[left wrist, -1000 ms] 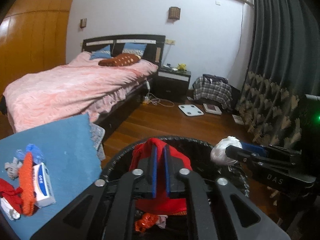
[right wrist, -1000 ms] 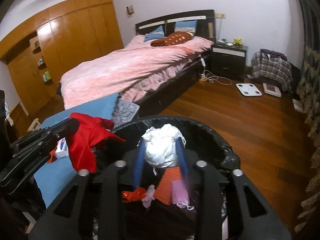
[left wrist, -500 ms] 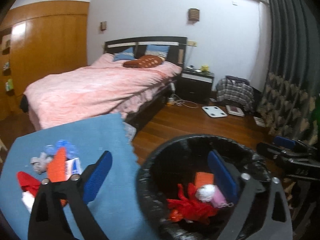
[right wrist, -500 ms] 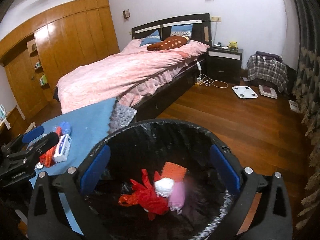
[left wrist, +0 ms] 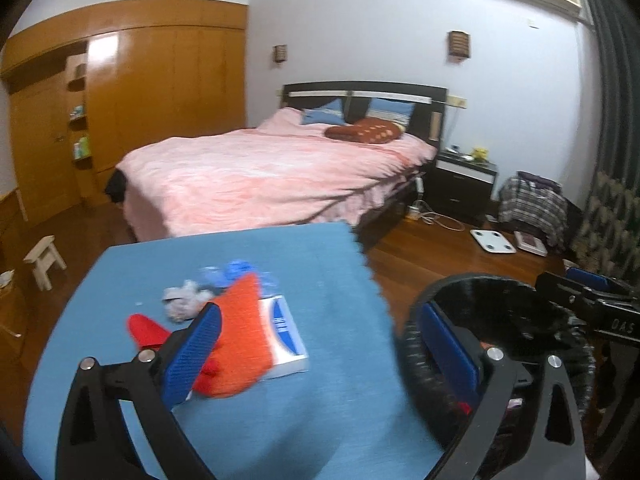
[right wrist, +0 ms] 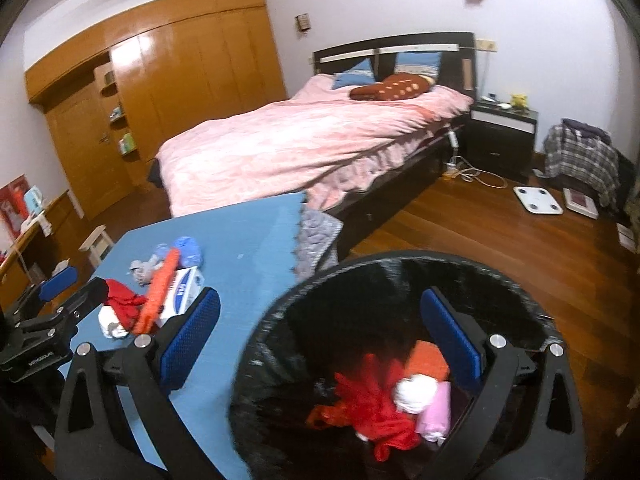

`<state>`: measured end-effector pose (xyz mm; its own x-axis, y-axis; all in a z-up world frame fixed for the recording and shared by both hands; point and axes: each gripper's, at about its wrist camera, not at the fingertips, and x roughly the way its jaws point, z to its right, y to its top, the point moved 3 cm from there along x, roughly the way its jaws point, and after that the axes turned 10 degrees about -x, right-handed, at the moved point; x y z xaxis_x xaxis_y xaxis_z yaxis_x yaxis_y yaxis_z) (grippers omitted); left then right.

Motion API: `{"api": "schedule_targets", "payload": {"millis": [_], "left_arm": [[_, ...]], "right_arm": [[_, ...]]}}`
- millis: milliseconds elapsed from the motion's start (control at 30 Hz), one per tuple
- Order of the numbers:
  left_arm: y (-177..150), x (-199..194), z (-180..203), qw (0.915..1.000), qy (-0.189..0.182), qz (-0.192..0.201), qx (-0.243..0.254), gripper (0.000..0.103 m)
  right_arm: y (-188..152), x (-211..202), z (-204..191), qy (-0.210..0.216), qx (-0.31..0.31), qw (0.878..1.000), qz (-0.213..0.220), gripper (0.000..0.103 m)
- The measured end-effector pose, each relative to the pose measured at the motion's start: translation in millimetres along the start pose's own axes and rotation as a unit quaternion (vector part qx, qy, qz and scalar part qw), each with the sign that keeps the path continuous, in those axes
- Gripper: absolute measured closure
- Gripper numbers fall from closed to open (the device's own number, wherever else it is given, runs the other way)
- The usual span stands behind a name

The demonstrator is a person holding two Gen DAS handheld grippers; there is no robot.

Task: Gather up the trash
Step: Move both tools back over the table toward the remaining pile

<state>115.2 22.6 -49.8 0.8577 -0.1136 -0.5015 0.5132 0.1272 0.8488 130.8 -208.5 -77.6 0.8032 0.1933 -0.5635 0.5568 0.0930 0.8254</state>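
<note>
A black-lined trash bin [right wrist: 400, 280] stands right of a blue-covered table [left wrist: 280, 264]. In the bin lie a red rag [right wrist: 372, 400], a white wad [right wrist: 414, 394], an orange piece [right wrist: 428, 360] and a pink piece [right wrist: 438, 412]. On the table sit an orange cloth [left wrist: 240, 344], a white and blue box [left wrist: 286, 330], a red scrap [left wrist: 146, 330], grey crumpled paper [left wrist: 184, 302] and blue bits [left wrist: 236, 268]. My left gripper [left wrist: 320, 354] is open and empty, near the table pile. My right gripper [right wrist: 320, 332] is open and empty over the bin's left rim.
A bed with a pink cover [left wrist: 272, 168] stands behind the table. A dark nightstand [left wrist: 464, 184], a white floor scale [left wrist: 492, 241] and a plaid bundle [left wrist: 534, 204] lie on the wooden floor. A small stool [left wrist: 42, 260] stands left. Wooden wardrobes [left wrist: 140, 112] line the left wall.
Both grippers opened and dropped the red rag and the white wad into the bin. Both views then swung left, and the table pile now lies before the left gripper.
</note>
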Motion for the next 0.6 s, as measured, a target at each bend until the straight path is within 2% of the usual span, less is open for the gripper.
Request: {"api": "schedule_targets", "payload": {"millis": [267, 600], "left_arm": [[-4, -6, -58, 0.9981, 0.057, 0.006, -0.023, 0.006], [-20, 9, -121, 0.9925, 0.112, -0.014, -0.046, 0.006]], "right_arm": [[10, 26, -49, 0.034, -0.024, 0.999, -0.004, 0.005], [8, 58, -103, 0.064, -0.055, 0.996, -0.017, 0.005]]}}
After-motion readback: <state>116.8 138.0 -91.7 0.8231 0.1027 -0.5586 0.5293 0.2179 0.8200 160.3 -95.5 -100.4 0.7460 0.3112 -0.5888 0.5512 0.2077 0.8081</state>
